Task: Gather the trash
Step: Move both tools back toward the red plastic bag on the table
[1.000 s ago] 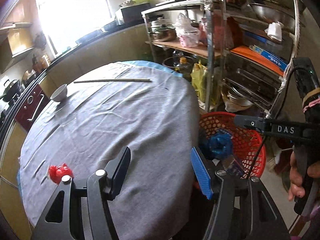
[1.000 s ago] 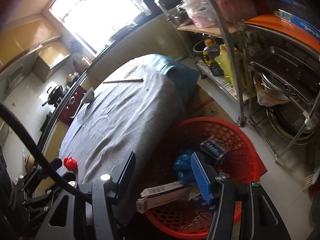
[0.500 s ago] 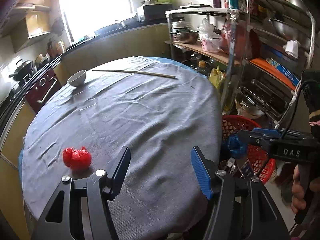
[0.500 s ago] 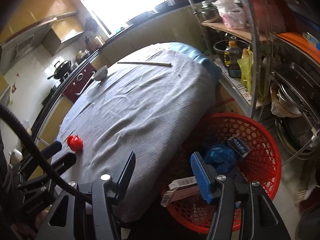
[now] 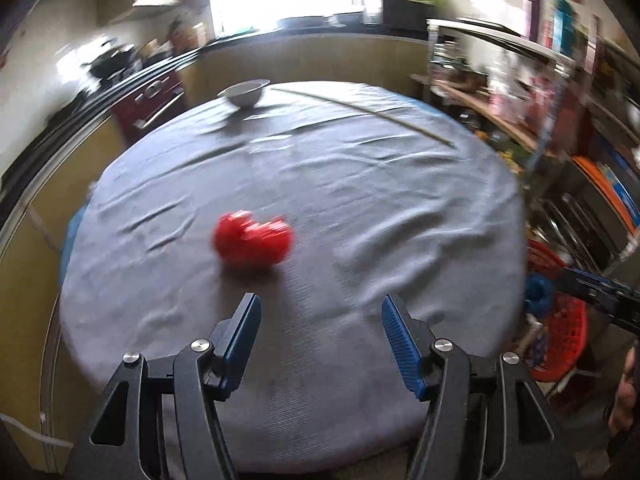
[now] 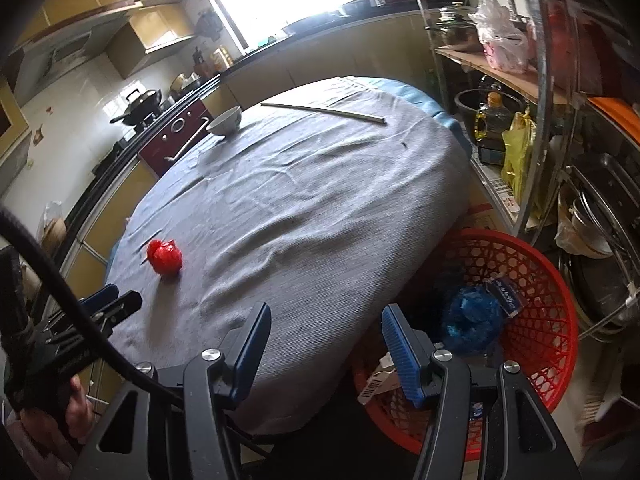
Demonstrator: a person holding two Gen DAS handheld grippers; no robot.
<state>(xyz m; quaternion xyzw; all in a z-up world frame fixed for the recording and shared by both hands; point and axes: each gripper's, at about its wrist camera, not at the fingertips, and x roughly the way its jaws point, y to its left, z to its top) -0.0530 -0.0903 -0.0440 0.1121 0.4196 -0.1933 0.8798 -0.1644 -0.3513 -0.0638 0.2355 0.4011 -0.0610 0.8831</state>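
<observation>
On the desk (image 5: pixel 360 184), red trash (image 5: pixel 252 242) lies at 11 o'clock from the spread, empty left claw (image 5: pixel 320 340); right claw (image 6: pixel 326 344) is spread too.

The left gripper (image 5: pixel 320 330) has its jaws wide apart and empty; the right gripper (image 6: pixel 326 336) is also spread wide, holding nothing

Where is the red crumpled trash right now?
The red crumpled trash lies on the grey tablecloth just ahead of the open left hand-held gripper; in the right wrist view it sits far left.
</observation>
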